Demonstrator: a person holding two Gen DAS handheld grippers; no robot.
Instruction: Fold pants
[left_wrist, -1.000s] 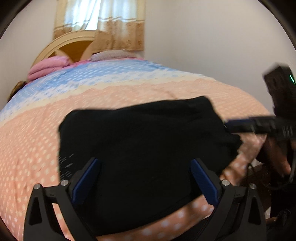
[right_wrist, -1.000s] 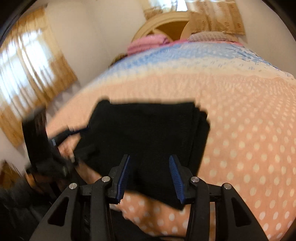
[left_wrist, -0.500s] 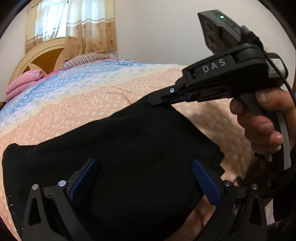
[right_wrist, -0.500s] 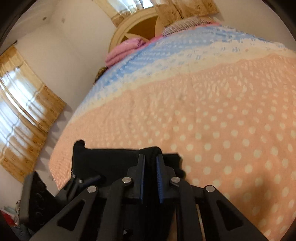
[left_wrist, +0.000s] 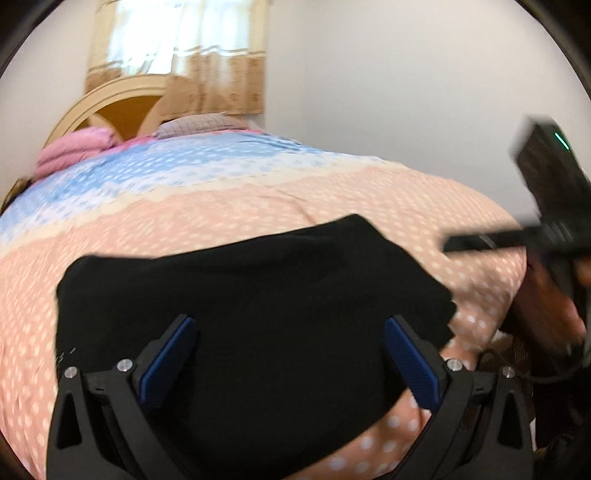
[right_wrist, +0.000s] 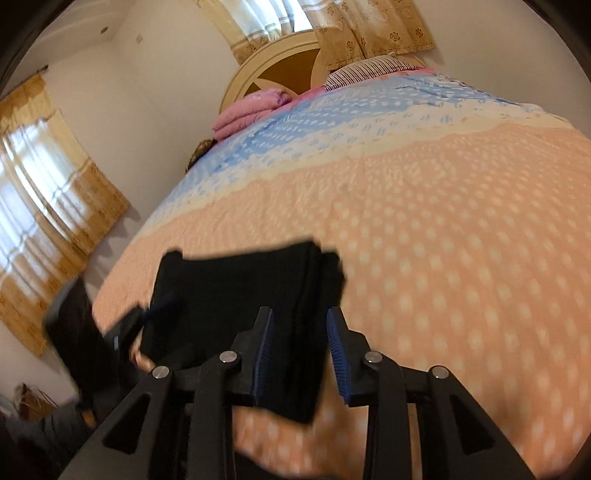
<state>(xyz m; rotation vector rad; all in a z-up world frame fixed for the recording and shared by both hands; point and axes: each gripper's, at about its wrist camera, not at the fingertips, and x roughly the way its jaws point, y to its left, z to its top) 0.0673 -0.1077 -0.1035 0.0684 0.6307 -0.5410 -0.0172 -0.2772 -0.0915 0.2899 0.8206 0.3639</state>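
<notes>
Nearest in the left wrist view, the left gripper (left_wrist: 288, 362) hangs over the black pants (left_wrist: 255, 306) with its blue-padded jaws spread wide and nothing pressed between them. In the right wrist view the right gripper (right_wrist: 299, 354) stands partly open; its jaws have just been opening, and the near right edge of the pants (right_wrist: 251, 291) lies between them with a gap to the pads on either side, so nothing is clamped.

The pants lie folded into a flat, roughly rectangular bundle at the near end of the bed, on the peach, white-dotted part of the quilt (left_wrist: 192, 221). The bundle's long axis runs across the bed, left to right in the left wrist view, with stacked fold edges showing along its right side in the right wrist view. A faint sprinkle of pale marks sits at the bundle's left near corner; it is too small to read. No writing can be made out anywhere, as both views are smeared by motion.

Farther up, the quilt turns cream, then blue. Beyond it lie a folded pink blanket (right_wrist: 247, 109) and a striped pillow (right_wrist: 365, 68) against a rounded cream headboard (right_wrist: 273, 55), with patterned tan curtains (left_wrist: 218, 74) above.
</notes>
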